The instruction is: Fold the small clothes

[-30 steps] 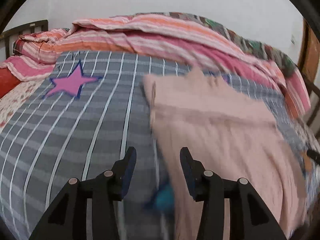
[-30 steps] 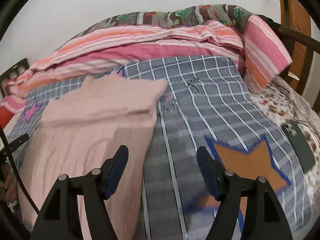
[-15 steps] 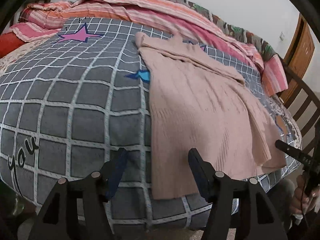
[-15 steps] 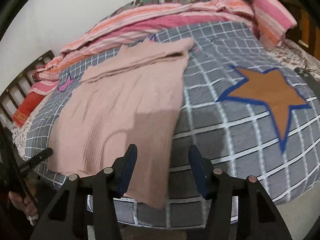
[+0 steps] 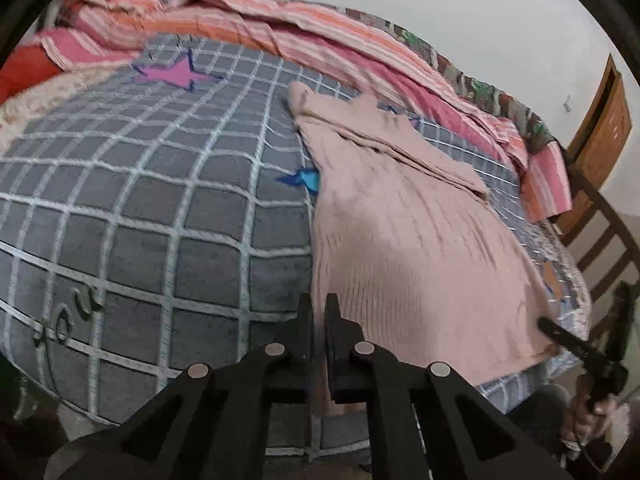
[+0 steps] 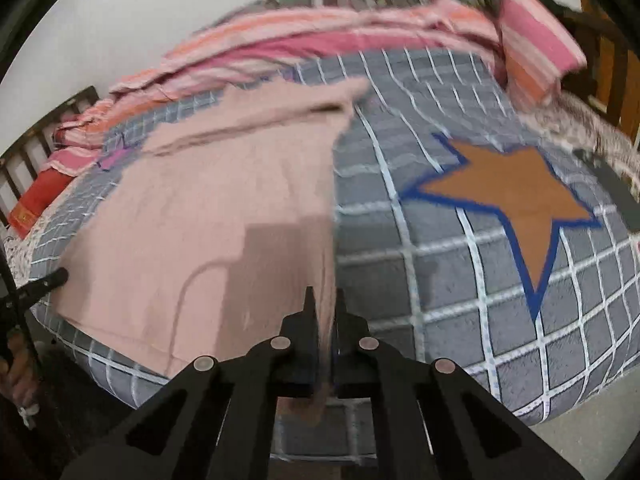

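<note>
Up close, from each handheld claw's camera:

Bed cover: a grey quilt (image 5: 168,216) with a white grid spreads over the mattress, showing a pink star (image 5: 174,74) near its far side, an orange star with blue edging (image 6: 516,196) toward the right, and a small blue star (image 5: 306,179) half tucked under the garment.

Bedding heap: striped pink and orange blankets (image 5: 320,40) lie bunched along the wall at the far edge, with a patterned one behind them.

Garment: a pale pink ribbed knit top (image 5: 408,240) lies flat on the quilt, its neck end toward the blankets, its hem at the near edge of the bed and slightly overhanging it; the upper part looks folded across itself.

Furniture: a wooden door (image 5: 600,128) and a slatted chair back (image 5: 600,240) stand at the right of the bed; a dark headboard (image 6: 36,144) shows at the left.

Left gripper (image 5: 319,312): clenched on the near left corner of the hem, the cloth pinched between nearly closed jaws.

Right gripper (image 6: 324,308): clamped on the near right corner of the hem, a strip of pink fabric running up between its jaws; both views are blurred.

Small item: a dark flat object, possibly a phone (image 6: 618,196), rests on the quilt's right edge.
</note>
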The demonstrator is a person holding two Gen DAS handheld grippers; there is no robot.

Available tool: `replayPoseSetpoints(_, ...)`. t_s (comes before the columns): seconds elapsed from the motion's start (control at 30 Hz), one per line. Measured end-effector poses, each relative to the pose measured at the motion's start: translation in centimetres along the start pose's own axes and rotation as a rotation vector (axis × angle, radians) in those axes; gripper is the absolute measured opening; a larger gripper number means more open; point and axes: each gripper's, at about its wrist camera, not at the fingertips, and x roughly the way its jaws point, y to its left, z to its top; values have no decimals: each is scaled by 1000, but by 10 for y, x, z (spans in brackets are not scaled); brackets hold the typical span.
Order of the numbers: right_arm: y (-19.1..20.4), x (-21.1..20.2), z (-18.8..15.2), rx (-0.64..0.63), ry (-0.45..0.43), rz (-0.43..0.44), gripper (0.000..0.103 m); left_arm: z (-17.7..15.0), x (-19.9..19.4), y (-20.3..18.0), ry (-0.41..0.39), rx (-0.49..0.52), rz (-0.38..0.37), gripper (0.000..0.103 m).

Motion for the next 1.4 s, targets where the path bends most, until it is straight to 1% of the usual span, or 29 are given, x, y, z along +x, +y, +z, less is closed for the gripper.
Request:
replayPoseSetpoints(0.1, 3, 3, 0, -11, 18, -1, 7, -3, 6, -4, 32, -3, -9, 8)
replayPoseSetpoints(0.13, 5, 3, 1, -8, 21, 11, 10, -3, 9, -5, 38, -7, -10, 10)
replayPoseSetpoints(0.17, 6, 5, 4, -1, 20, 24, 15, -3, 12, -5, 46, -14, -11, 13)
replayPoseSetpoints(0.2, 5, 6, 5, 9, 17, 38, 19, -2, 16, -5, 56, -26, -13, 15)
replayPoseSetpoints(0.23, 3, 8, 9, 22, 15, 52, 24, -1, 19, -5, 59, -36, -15, 15)
replayPoseSetpoints(0.33, 4, 15, 16, 48, 15, 76, 26, 6, 23, -10, 49, -39, -24, 18)
replayPoseSetpoints(0.4, 7, 19, 19, 51, 19, 88, 31, 11, 25, -17, 46, -24, -29, 27)
replayPoseSetpoints(0.47, 10, 21, 19, 38, 30, 83, 33, 12, 27, -20, 46, -16, -24, 30)
replayPoseSetpoints(0.6, 9, 24, 17, 52, 52, 107, 43, 8, 26, -23, 25, -4, -18, 31)
replayPoseSetpoints(0.67, 10, 25, 18, 53, 55, 116, 47, 13, 26, -24, 14, 0, -22, 31)
replayPoseSetpoints(0.8, 15, 27, 29, 44, 29, 102, 49, 32, 32, -26, -3, -1, -14, 31)
replayPoseSetpoints(0.87, 15, 32, 38, 55, 26, 119, 49, 41, 39, -27, 7, 2, -7, 31)
replayPoseSetpoints(1.03, 2, 48, 57, 155, 15, 157, 48, 58, 55, -33, 15, 41, -21, 33)
replayPoseSetpoints(1.07, -1, 51, 61, 178, 19, 168, 48, 61, 57, -33, 19, 35, -24, 35)
replayPoseSetpoints(1.1, -2, 54, 63, 195, 27, 174, 48, 62, 59, -34, 22, 29, -31, 39)
replayPoseSetpoints(1.17, -3, 57, 67, 215, 47, 185, 48, 62, 61, -36, 27, 34, -55, 44)
replayPoseSetpoints(1.23, -1, 56, 67, 188, 47, 182, 47, 58, 60, -38, 33, 45, -70, 44)
replayPoseSetpoints(1.3, 4, 53, 63, 148, 49, 159, 44, 52, 58, -37, 45, 36, -94, 44)
replayPoseSetpoints(1.4, 6, 47, 52, 127, 56, 166, 44, 39, 49, -36, 53, 37, -129, 44)
